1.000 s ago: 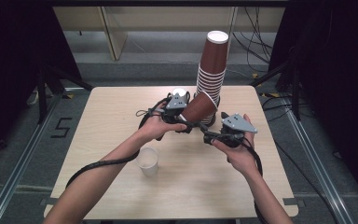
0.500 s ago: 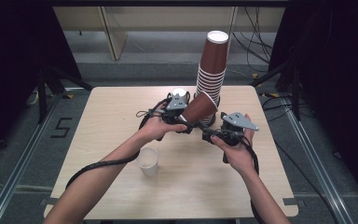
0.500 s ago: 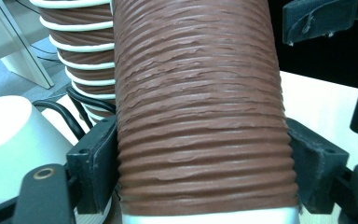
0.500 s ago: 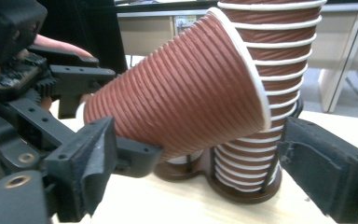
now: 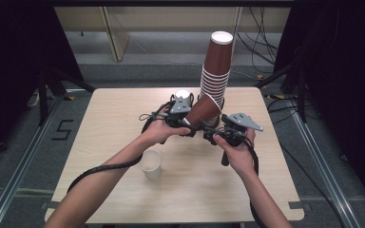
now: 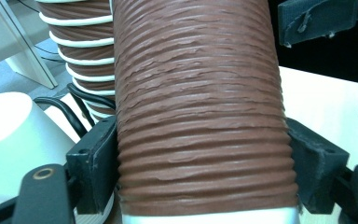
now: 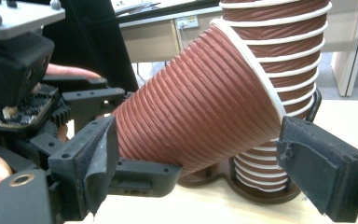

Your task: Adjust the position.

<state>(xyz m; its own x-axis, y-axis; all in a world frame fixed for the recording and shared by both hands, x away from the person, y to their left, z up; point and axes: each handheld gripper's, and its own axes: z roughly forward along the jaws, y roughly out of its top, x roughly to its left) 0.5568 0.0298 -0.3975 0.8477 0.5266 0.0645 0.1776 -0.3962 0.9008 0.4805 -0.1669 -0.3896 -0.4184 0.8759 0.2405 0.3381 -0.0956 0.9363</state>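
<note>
The tilted brown ribbed paper cup [image 6: 200, 116] is showing a matt, corrugated skin with a smooth white rim. The pale wood-grain counter [image 5: 123, 123] is looking smooth. The black plastic fingers [image 7: 98, 158] are looking matt.

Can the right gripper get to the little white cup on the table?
Probably yes. The right gripper is open with nothing in its jaws, and the white cup stands alone on the table, with bare wood between them. The left gripper holds the brown cup, farther back.
</note>
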